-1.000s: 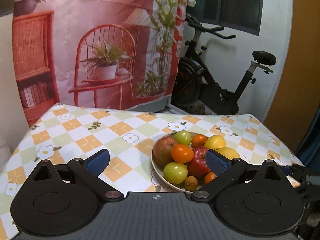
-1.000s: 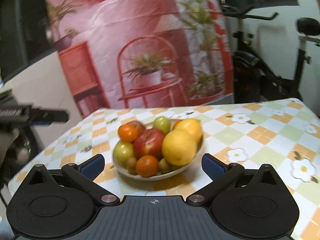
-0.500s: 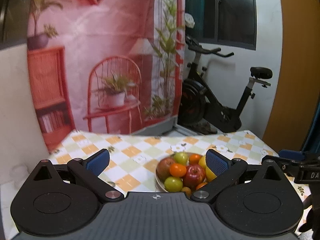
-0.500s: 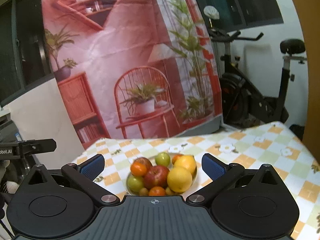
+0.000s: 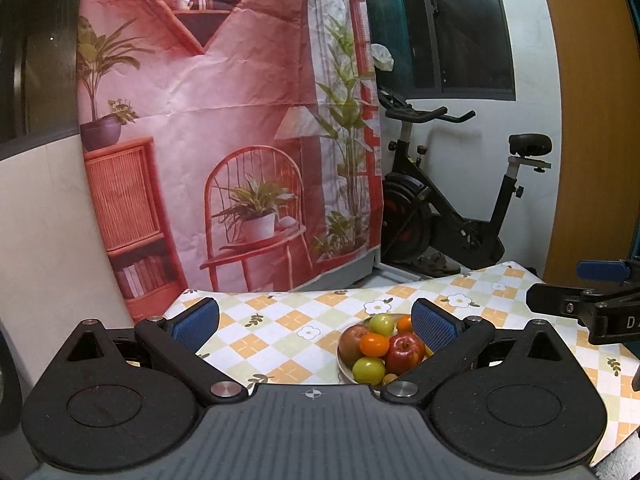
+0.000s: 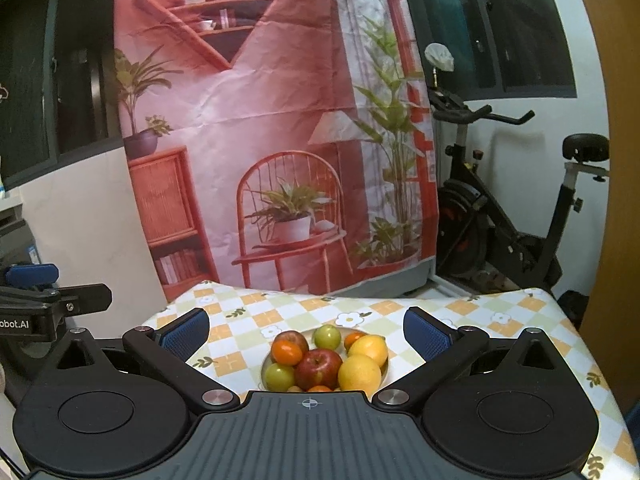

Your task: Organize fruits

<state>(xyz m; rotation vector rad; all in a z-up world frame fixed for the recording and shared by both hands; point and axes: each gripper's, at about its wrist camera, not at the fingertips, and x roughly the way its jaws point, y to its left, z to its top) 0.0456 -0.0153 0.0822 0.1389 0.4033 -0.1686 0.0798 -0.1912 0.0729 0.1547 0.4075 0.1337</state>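
Left tool [image 5: 315,323] spread wide, nothing held; right tool [image 6: 306,329] same (both raised above the tabletop [image 6: 496,316]). Below and ahead, bowl [image 6: 385,368] of fruit sits mid-tabletop: red apple [image 6: 319,368] central, lemons [image 6: 359,374] on its right, green fruit [image 6: 279,377] left, orange [image 6: 286,352] behind. Exercise bike [image 5: 448,216] beyond.

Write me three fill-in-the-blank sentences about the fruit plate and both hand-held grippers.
1. The red apple lies on a ____ with the other fruit.
2. Both the left hand-held gripper and the right hand-held gripper have jaws that are ____.
3. The exercise bike stands ____ the table.

Missing words: plate; open; behind
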